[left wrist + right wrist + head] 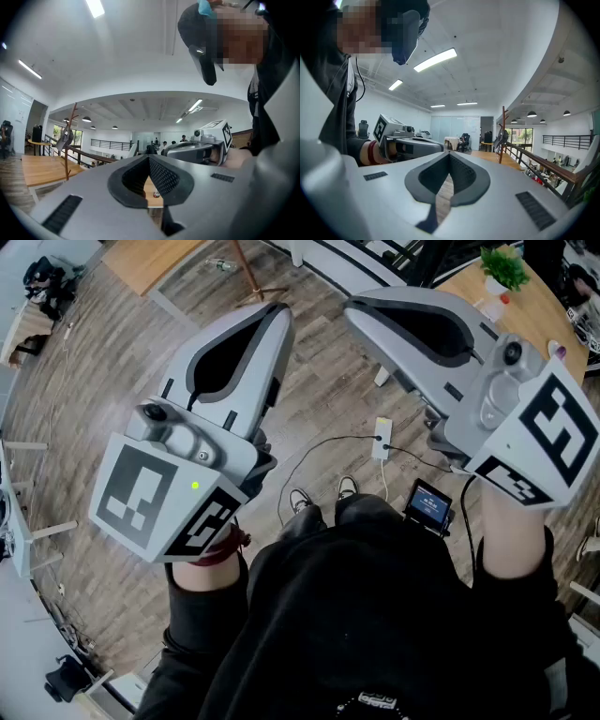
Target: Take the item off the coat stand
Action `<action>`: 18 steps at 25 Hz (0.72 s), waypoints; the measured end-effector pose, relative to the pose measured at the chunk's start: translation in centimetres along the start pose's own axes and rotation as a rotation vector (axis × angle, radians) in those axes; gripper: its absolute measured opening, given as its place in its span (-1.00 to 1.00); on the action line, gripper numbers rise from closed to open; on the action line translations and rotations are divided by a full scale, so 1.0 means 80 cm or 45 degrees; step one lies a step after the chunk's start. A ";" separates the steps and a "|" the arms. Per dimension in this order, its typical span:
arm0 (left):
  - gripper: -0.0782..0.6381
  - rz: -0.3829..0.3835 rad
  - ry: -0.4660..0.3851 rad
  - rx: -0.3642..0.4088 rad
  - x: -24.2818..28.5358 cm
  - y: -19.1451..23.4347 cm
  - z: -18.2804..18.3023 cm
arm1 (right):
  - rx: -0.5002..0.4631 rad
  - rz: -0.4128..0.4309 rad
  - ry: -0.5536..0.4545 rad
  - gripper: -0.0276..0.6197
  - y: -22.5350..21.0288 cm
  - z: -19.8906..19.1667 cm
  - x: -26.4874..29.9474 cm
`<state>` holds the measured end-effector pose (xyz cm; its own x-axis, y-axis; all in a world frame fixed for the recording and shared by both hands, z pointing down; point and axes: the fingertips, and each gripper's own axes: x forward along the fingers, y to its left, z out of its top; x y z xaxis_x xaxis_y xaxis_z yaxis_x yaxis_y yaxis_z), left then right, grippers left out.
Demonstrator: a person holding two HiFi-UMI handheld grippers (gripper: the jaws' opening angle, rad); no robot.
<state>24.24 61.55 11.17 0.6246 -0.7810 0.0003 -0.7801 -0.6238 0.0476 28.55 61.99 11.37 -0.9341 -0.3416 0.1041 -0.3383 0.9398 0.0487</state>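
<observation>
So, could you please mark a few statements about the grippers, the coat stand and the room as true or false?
1. The left gripper and the right gripper both have their jaws together with nothing between them. True.
2. The item hangs from the right gripper. False: it hangs on the coat stand, far from both grippers.
3. The floor is wooden. True.
4. The plant stands on the floor. False: it stands on a table.
</observation>
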 end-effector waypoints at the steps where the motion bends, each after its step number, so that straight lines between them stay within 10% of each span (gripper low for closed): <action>1: -0.78 0.000 0.002 0.007 0.003 -0.002 0.003 | 0.005 -0.004 -0.004 -0.87 -0.003 0.002 -0.003; 18: -0.78 0.006 0.016 0.011 0.045 -0.029 0.006 | 0.032 0.033 -0.066 -0.87 -0.039 -0.003 -0.056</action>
<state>28.27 60.14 10.60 0.6211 -0.7836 0.0133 -0.7834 -0.6203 0.0389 33.78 60.61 11.03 -0.9471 -0.3164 0.0532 -0.3157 0.9486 0.0217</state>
